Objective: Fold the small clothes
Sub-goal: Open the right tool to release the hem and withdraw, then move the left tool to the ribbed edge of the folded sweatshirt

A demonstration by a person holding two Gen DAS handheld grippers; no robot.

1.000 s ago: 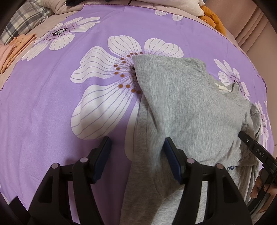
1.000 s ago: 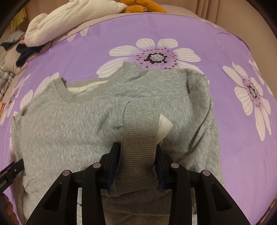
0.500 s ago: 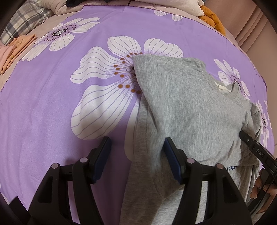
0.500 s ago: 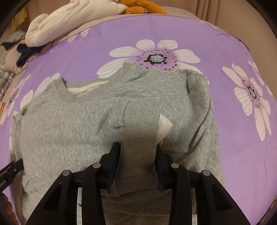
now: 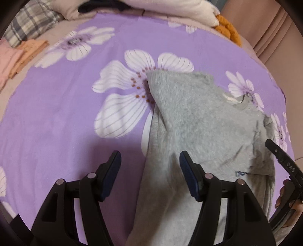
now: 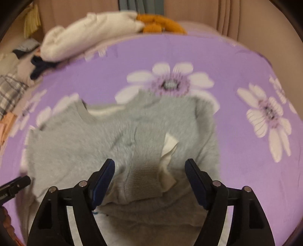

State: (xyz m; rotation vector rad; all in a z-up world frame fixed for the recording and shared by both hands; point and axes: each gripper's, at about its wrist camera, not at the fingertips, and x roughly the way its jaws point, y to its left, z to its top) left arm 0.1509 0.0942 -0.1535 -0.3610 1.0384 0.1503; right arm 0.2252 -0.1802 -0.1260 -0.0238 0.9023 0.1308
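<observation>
A small grey sweater lies on the purple flowered bedspread, both sleeves folded in over its body. Its ribbed cuff with a white label rests on the chest between the jaws of my right gripper, which are opening wide and no longer touch it. My left gripper hovers over the sweater's left edge, its jaws opening too, with cloth below them but nothing pinched. The right gripper's black finger and a hand show at the left wrist view's right edge.
Along the far edge of the bed lie a white garment, an orange one, dark cloth and plaid fabric. Folded peach clothes sit at the left. Curtains hang behind.
My right gripper let go of the ribbed cuff, opened wide and lifted back. The left gripper rose a little, and its jaws spread slightly.
</observation>
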